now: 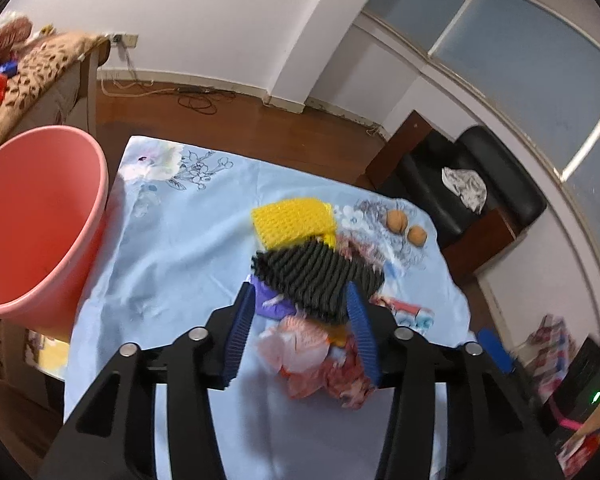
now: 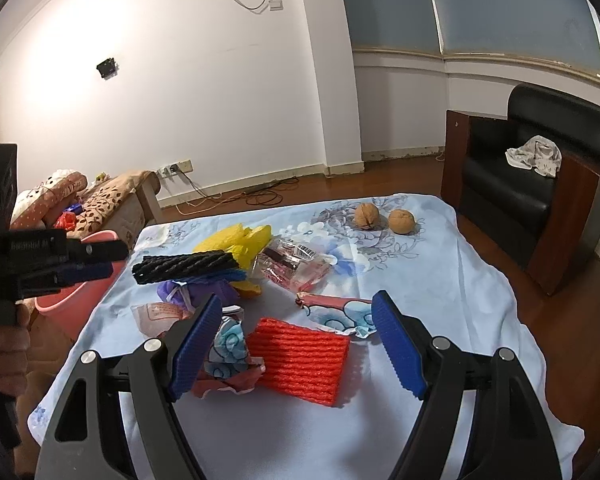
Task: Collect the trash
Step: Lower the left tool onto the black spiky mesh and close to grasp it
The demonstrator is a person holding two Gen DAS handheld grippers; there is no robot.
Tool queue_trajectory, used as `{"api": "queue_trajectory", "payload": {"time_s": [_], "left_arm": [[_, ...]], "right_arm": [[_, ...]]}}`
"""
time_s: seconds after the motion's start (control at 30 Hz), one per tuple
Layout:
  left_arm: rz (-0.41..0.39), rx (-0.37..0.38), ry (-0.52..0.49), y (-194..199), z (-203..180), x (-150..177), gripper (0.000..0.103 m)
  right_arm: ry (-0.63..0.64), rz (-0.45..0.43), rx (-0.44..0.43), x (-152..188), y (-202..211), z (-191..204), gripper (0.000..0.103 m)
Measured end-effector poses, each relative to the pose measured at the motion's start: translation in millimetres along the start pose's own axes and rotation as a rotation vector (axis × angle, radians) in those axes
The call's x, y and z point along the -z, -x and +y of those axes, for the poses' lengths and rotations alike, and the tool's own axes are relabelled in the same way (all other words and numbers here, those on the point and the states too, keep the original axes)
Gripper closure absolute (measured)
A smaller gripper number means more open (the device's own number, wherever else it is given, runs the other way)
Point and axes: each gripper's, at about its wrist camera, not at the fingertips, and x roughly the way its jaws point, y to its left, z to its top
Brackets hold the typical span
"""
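White walls and a wood floor surround a bench (image 2: 440,280) draped in a pale blue floral cloth, with a black armchair (image 2: 540,168) beyond its far right corner and a sofa (image 2: 116,196) under a leaf-print blanket to the left. A pink bin (image 1: 40,220) stands at the bench's left edge.

Trash lies heaped mid-bench. In the left wrist view the left gripper (image 1: 300,300) clamps a black foam net (image 1: 316,276) between its blue pads; in the right wrist view this net is lifted off the cloth, above a purple bag (image 2: 204,290) and just in front of a yellow foam net (image 2: 236,240). Below the left gripper sit a pale orange wrapper (image 1: 296,344) and crumpled printed paper (image 1: 340,380).

The right gripper (image 2: 296,332) hangs spread wide and holds nothing. Between its pads lies a red foam net (image 2: 300,360) flat on the cloth, touching a crumpled wrapper (image 2: 228,356) at the left pad. Farther back are a clear packet (image 2: 296,264) with a barcode label and a flattened printed wrapper (image 2: 340,308). Two walnuts (image 2: 384,216) rest near the far edge, close together, well apart from the heap.
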Motion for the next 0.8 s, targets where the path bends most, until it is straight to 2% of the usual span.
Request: {"api": "queue_trajectory", "payload": {"time_s": [0.07,0.2,0.33,0.43,0.57,0.6,0.7,0.8], "left_arm": [[0.01,-0.006,0.036,-6,5,-9,0.052],[0.038,-0.041,0.057,-25,11,-19,0.052],[0.076,-0.043,0.069,-42,14,-22,0.052],[0.089,-0.023,0.048,-51,10,-21,0.052],[0.05,-0.032,-0.017,-51,2,-16,0.052],[0.033,-0.032,-0.035,-49,0,-15,0.054],[0.017,-0.038,-0.09,-47,-8,-13,0.078],[-0.012,-0.057,-0.14,-42,-15,-10,0.091]], "right_arm": [[-0.004,0.0,-0.001,0,-1,-2,0.027],[-0.007,0.004,0.0,-1,-5,-7,0.027],[-0.005,0.007,0.005,-2,-8,-12,0.027],[-0.007,0.02,0.004,-1,-11,-17,0.027],[-0.01,0.038,-0.005,-1,-14,-21,0.027],[-0.008,0.04,-0.008,-1,-15,-21,0.027],[0.0,0.046,-0.017,0,-16,-20,0.027],[0.004,0.052,-0.023,-1,-18,-19,0.027]]}}
